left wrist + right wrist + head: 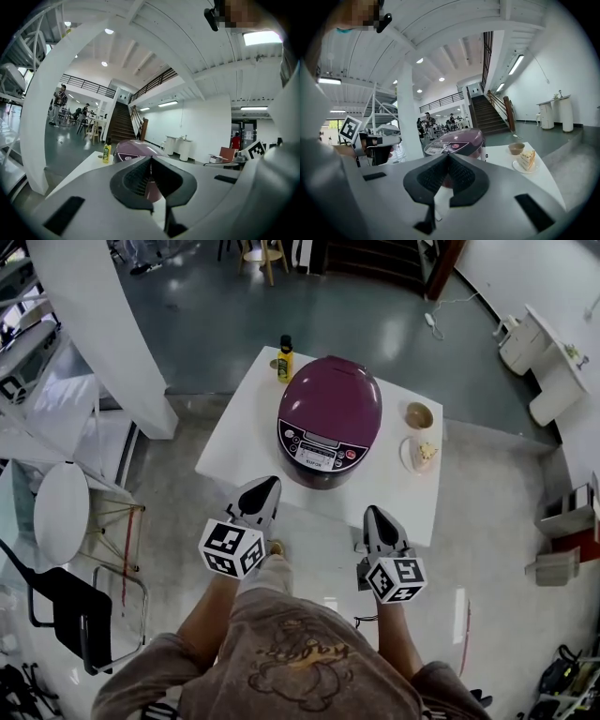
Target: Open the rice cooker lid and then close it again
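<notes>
Rice cooker (330, 418): maroon, rounded, lid fully down, control panel facing the person; it stands near the middle of a white table (234, 442) and serves as the reference for all that follows. Yellow bottle (285, 360) with dark cap: upright, beyond the cooker's far left corner, apart from it. Small brown bowl (419, 415): to the cooker's right, near it and not touching. White plate (410, 457) bearing a cake slice (426, 454): to the cooker's right front, just nearer the person than the bowl. Left gripper (266, 487): on the person's side of the cooker, off its front left, over the table's near edge and clear of the cooker; its own view shows the jaws pressed together at the tips with nothing between them, the cooker (136, 150) and bottle (107, 153) ahead. Right gripper (377, 518): on the person's side of the cooker, off its front right, farther back from it than the left one and not touching it; its own view shows the jaws pressed together and empty, the cooker (457, 140) straight ahead, the bowl (516, 148) and cake (528, 159) to the cooker's right. One marker cube (231, 548) sits at the rear of the left gripper, another (396, 578) at the rear of the right.
</notes>
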`<state>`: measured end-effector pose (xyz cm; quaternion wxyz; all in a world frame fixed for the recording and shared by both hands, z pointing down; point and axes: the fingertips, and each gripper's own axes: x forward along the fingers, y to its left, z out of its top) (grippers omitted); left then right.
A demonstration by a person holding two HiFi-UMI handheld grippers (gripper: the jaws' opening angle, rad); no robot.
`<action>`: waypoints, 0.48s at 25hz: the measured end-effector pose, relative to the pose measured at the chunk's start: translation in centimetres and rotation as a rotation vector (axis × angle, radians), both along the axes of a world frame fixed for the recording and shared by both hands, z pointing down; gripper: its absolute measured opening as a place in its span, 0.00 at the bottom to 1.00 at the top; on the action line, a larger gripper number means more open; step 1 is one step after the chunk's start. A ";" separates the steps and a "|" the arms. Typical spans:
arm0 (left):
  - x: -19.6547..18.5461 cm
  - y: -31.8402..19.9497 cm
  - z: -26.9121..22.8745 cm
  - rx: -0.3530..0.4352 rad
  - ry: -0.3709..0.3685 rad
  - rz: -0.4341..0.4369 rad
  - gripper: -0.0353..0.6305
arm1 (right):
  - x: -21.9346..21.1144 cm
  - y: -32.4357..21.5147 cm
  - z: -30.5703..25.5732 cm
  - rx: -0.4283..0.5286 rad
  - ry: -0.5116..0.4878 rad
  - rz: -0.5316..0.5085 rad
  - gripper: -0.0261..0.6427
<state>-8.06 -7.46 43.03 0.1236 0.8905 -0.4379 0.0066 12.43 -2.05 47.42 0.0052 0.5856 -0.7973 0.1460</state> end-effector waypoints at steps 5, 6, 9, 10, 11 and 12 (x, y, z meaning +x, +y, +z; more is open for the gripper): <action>0.7 -4.2 -0.8 0.009 0.003 0.045 0.09 | 0.2 -3.6 -0.7 0.005 0.010 0.028 0.04; 0.9 -5.1 -0.8 0.009 0.005 0.054 0.09 | 0.2 -4.2 -0.8 0.006 0.012 0.036 0.04; 1.7 -7.6 -1.0 0.011 0.009 0.089 0.09 | 0.5 -6.3 -1.1 0.013 0.015 0.062 0.04; 2.0 -8.3 -1.1 0.014 0.009 0.103 0.09 | 0.7 -7.0 -1.3 0.016 0.015 0.073 0.04; 2.3 -9.1 -1.2 0.017 0.009 0.118 0.09 | 0.9 -7.7 -1.4 0.020 0.015 0.086 0.04; 2.6 -9.8 -1.2 0.018 0.010 0.131 0.09 | 1.1 -8.3 -1.5 0.024 0.014 0.098 0.04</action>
